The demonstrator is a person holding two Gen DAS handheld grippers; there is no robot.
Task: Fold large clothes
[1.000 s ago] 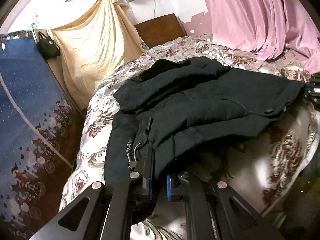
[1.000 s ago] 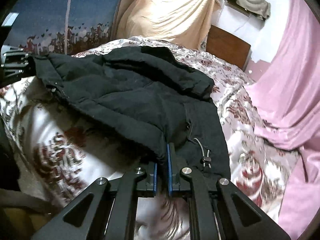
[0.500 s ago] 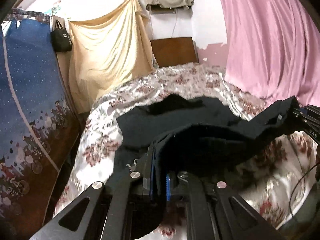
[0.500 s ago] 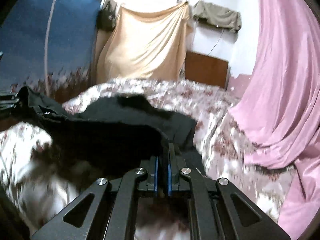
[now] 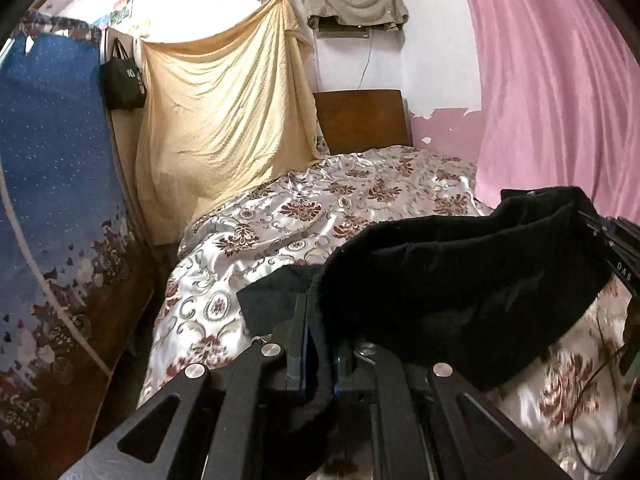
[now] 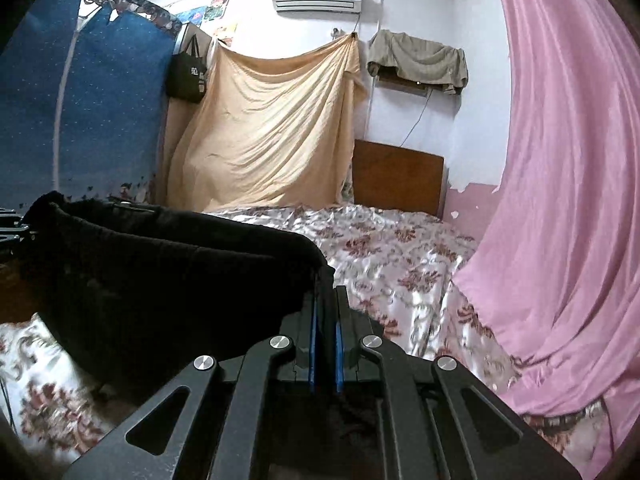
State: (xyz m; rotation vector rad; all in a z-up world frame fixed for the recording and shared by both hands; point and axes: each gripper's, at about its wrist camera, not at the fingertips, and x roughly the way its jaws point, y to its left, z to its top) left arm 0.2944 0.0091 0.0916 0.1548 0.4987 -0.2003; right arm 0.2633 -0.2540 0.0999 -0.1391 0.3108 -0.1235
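Jacket [image 5: 460, 280], black, hangs lifted above floral bed [image 5: 320, 208]; left gripper [image 5: 320, 344] jaws clamped on its edge. Right view: right gripper [image 6: 325, 320] jaws pinch opposite edge, jacket [image 6: 160, 276] slung between. Step likely mid-fold carry; next, lay held edge forward onto bed, evenly.

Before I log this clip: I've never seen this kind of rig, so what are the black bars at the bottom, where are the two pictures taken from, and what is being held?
No robot here: a person holds one hand-held gripper in each hand, with a fisheye camera looking along its two fingers. One picture is from the left gripper, the other from the right gripper; the black bars are their frames. Each is shut on an edge of the same black jacket, which hangs between them above the bed with its flowered cover. Behind are a yellow sheet and a pink curtain.
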